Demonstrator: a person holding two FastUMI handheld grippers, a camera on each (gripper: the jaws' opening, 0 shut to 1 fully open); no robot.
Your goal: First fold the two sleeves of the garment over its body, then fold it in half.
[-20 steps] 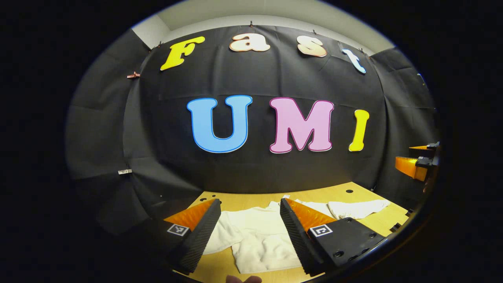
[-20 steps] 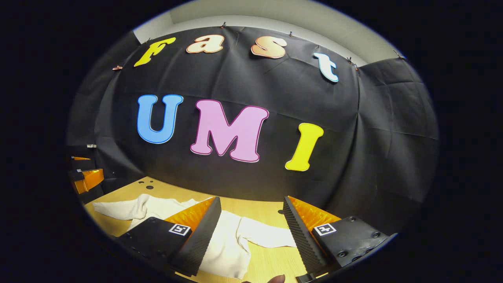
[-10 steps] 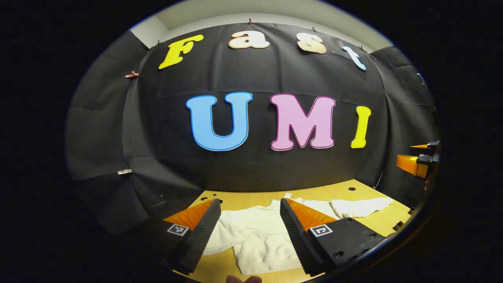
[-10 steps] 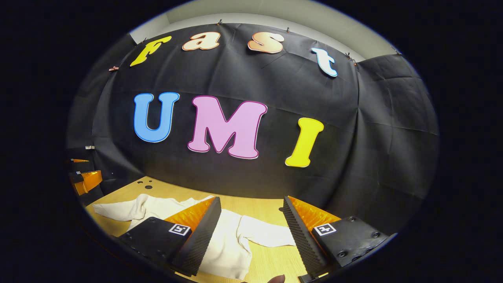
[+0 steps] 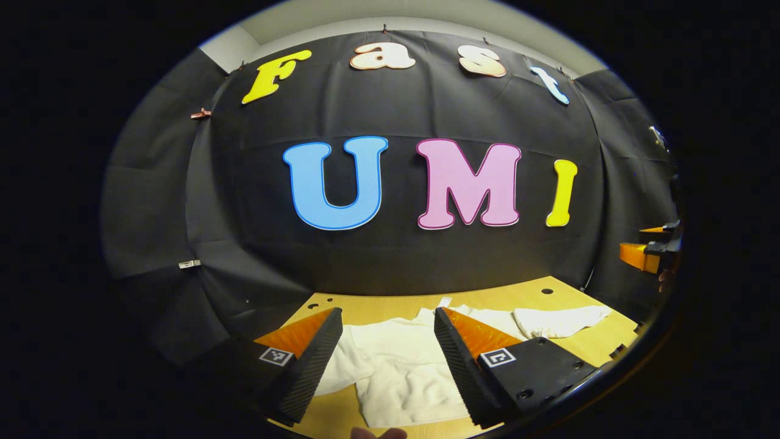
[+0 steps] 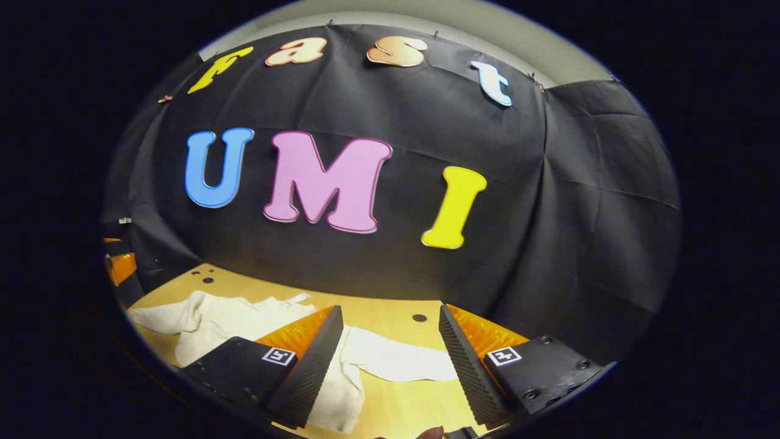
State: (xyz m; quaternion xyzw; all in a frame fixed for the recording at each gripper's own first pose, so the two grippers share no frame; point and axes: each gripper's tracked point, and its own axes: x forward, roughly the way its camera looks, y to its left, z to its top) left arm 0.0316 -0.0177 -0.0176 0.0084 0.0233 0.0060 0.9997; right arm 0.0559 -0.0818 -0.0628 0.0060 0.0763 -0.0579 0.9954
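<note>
- The left gripper [image 5: 382, 356] is spread wide and holds nothing. It hangs above the near edge of the table, not touching the cloth, so I think it is getting ready to come down for a grab.
- Between its fingers lies the white long-sleeved top [image 5: 402, 372], spread flat on the wooden table [image 5: 518, 294]. Flat is good, because then the sleeves are easy to fold.
- The left sleeve [image 5: 341, 366] sticks out just past the left finger. It is not folded over the body yet.
- Far off to the right lies the other sleeve [image 5: 563, 321], stretched out toward the table's right edge.
- The right gripper [image 6: 390, 360] is wide apart too, with nothing in it. It floats over the right side of the top [image 6: 332, 396].
- The right sleeve [image 6: 396, 363] lies straight across between its fingers. I think that is why this gripper waits here: it is lined up to pinch that sleeve.
- Both sleeves are out to the sides, so the folding has not begun.
- The black cloth wall [image 6: 548, 213] stands behind the table.
</note>
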